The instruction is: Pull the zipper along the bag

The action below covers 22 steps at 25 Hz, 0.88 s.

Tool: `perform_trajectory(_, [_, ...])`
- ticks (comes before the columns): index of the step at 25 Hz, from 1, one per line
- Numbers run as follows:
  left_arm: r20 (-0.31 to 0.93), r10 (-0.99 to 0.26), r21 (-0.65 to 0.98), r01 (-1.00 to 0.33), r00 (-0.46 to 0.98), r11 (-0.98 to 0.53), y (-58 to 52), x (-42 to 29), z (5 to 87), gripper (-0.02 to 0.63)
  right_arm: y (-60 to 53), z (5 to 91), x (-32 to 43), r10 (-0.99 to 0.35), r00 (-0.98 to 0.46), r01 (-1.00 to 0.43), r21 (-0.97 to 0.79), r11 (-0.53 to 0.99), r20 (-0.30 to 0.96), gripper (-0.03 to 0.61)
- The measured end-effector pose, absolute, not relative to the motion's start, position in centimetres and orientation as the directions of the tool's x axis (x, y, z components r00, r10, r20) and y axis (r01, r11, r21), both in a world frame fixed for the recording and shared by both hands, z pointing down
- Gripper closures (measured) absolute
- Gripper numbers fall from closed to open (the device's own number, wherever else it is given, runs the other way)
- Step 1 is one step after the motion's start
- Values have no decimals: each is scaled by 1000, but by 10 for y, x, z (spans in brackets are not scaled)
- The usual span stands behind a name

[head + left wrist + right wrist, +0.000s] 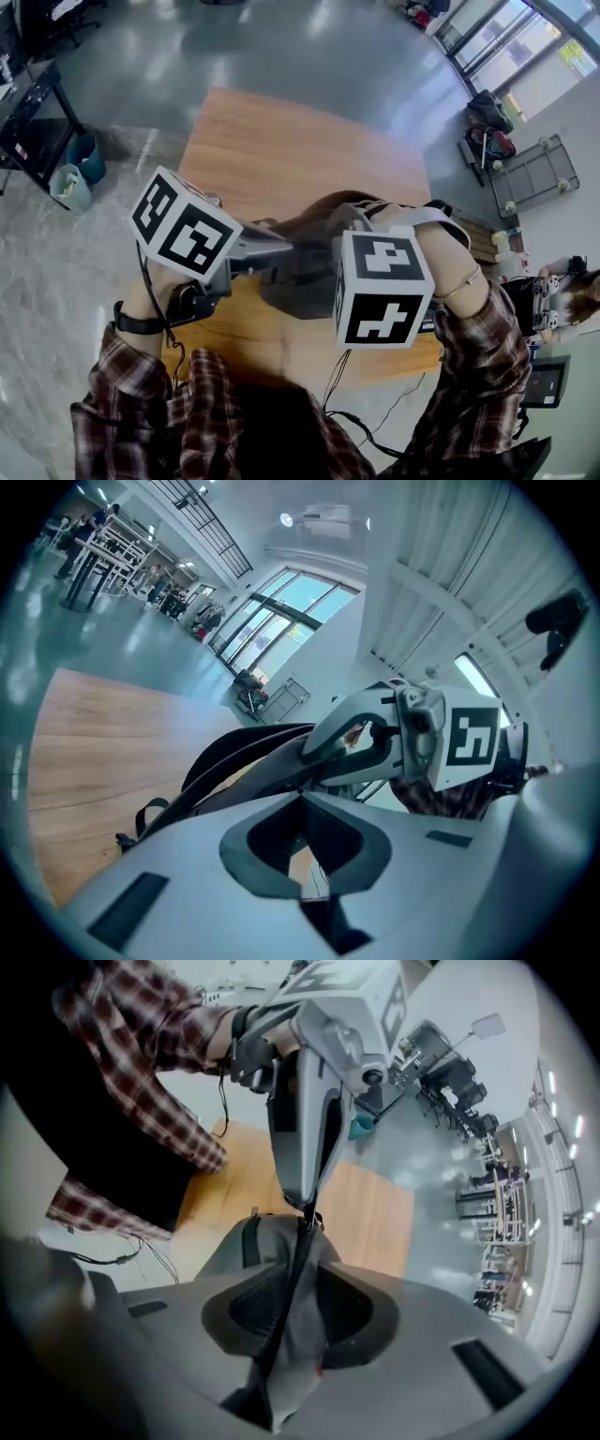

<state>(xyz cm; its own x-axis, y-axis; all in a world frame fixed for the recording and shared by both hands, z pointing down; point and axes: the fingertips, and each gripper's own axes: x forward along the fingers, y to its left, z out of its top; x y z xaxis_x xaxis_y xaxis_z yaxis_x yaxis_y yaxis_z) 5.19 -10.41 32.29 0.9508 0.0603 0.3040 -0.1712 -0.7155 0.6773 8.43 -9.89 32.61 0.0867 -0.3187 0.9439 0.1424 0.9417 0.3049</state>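
Observation:
A grey bag (305, 286) lies on the wooden table (281, 141) between my two grippers. My left gripper (307, 1206) points down at the bag's top and is shut on the zipper pull (308, 1222). In its own view the left gripper (302, 797) has its jaws together over the bag (234, 761). The black zipper (289, 1293) runs from the pull back between the jaws of my right gripper (305, 1281). Grey bag fabric lies between those jaws, which stand apart. The right gripper (309, 763) faces the left one across the bag. The marker cube (380, 286) hides its jaws from above.
The table's near edge is just under my arms, with cables hanging from it. Bare wood (300, 131) stretches beyond the bag. On the floor stand two bins (80, 173) and a black desk (28, 112) at the left, a wire cart (530, 173) at the right.

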Motion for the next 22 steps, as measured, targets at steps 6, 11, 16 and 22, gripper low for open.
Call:
perform_trajectory(6, [389, 39, 634, -237, 920, -736, -108, 55, 342, 603, -91, 325, 88, -305, 31, 176, 295, 939, 952, 545])
perform_trajectory(11, [636, -36, 465, -420, 771, -779, -114, 52, 391, 607, -85, 320, 88, -266, -23, 164, 266, 950, 964, 549])
perform_trajectory(16, [611, 74, 568, -370, 788, -735, -99, 44, 428, 607, -86, 314, 91, -240, -61, 129, 246, 961, 969, 549])
perform_trajectory(22, [377, 107, 612, -161, 920, -774, -100, 57, 375, 605, -90, 316, 90, -219, -91, 125, 229, 965, 972, 549])
